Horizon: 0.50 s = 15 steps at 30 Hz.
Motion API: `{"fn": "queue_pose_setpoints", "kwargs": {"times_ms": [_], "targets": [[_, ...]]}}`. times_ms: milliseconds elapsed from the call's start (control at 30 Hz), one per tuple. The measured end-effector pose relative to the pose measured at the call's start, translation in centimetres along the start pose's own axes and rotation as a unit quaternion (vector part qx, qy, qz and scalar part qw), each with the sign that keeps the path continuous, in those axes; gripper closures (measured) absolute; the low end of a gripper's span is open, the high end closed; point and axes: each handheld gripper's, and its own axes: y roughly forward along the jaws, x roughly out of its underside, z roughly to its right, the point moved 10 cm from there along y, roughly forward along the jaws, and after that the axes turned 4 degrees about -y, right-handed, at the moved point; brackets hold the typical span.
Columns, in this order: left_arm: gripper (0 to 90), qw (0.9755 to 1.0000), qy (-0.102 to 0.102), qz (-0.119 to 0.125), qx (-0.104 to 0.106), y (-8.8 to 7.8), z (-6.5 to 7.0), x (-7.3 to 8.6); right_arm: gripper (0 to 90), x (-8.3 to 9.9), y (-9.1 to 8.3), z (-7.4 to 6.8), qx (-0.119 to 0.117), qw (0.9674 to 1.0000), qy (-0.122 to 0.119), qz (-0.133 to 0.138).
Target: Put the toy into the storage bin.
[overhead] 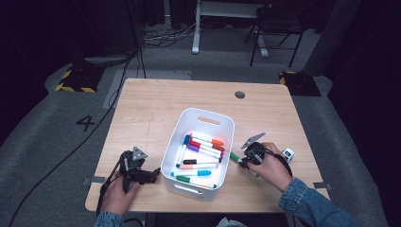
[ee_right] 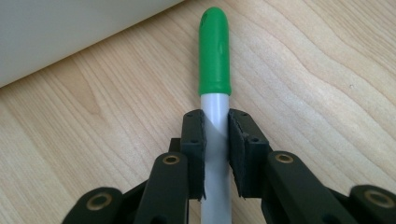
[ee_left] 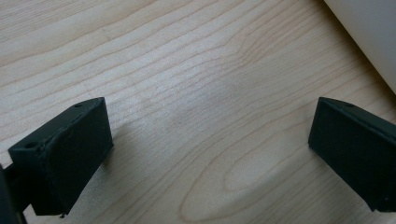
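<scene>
A: The green-capped marker [ee_right: 215, 112] is gripped by the right gripper [ee_right: 215, 135], jaws clamped on the white barrel just behind the cap. It is seen low over the table [overhead: 142, 109], just right of the white bin [overhead: 222, 142].

B: And its long axis?

A: In line with the jaws in the right gripper view, cap at twelve o'clock. From above, the cap is pointed at about ten o'clock, toward the bin wall, which is near.

B: The other hand?

A: The left gripper [overhead: 142, 172] is rested at the bin's nine o'clock side, jaws spread wide, nothing held. The right hand is plainly nearer, so a lift over the rim is judged the likely next step.
</scene>
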Motion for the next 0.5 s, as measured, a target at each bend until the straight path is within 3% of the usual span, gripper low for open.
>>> {"fn": "queue_pose_setpoints", "kwargs": {"times_ms": [200,500], "targets": [[0.0,1.0000,0.000,0.000,0.000,0.0,0.0,0.0,77.1,0.1,-0.1,0.0,-0.019,0.9997,0.015,0.004],[0.0,1.0000,0.000,0.000,0.000,0.0,0.0,0.0,77.1,0.2,-1.2,0.0,-0.019,0.9997,0.007,0.014]]}}
